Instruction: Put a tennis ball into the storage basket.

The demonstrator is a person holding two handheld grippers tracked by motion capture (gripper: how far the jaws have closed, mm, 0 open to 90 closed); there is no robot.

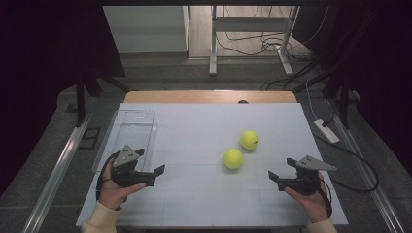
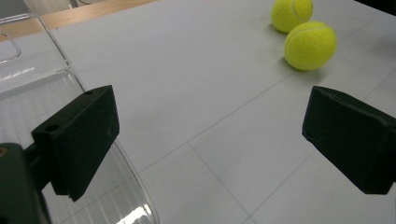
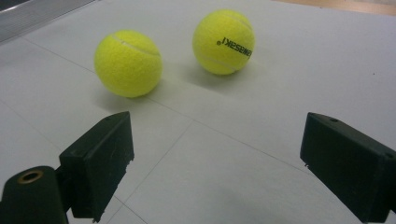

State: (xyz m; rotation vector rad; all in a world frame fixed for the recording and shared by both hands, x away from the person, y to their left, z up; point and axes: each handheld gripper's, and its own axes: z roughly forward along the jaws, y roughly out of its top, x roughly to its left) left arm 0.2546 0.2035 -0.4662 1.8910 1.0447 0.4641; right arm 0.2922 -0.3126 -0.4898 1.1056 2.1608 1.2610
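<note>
- High view: dark room with a grey floor; a white table top (image 1: pixel 204 126) with a wooden strip along its far edge, and cables on the floor beyond.
- A clear plastic rectangular tray (image 1: pixel 127 131) sits at the table's left side, far of the left hand.
- Two fuzzy yellow-green tennis balls lie right of centre: the nearer tennis ball (image 1: pixel 232 158) and the farther tennis ball (image 1: pixel 249 140), just beside each other, apart.
- Left gripper (image 1: pixel 158 171) held low at near left, jaws spread, holding nothing; it points toward the middle.
- Right gripper (image 1: pixel 273 177) at near right, jaws spread, empty, pointing left toward the balls.
- Left gripper view: black jaws wide apart over bare table; tray edge (image 2: pixel 70 74) just beside the left jaw; both balls (image 2: pixel 310 45) up at top right, well ahead.
- Right gripper view: jaws wide apart; plain ball (image 3: pixel 128 63) ahead left, printed ball (image 3: pixel 223 42) behind it, neither touched.
</note>
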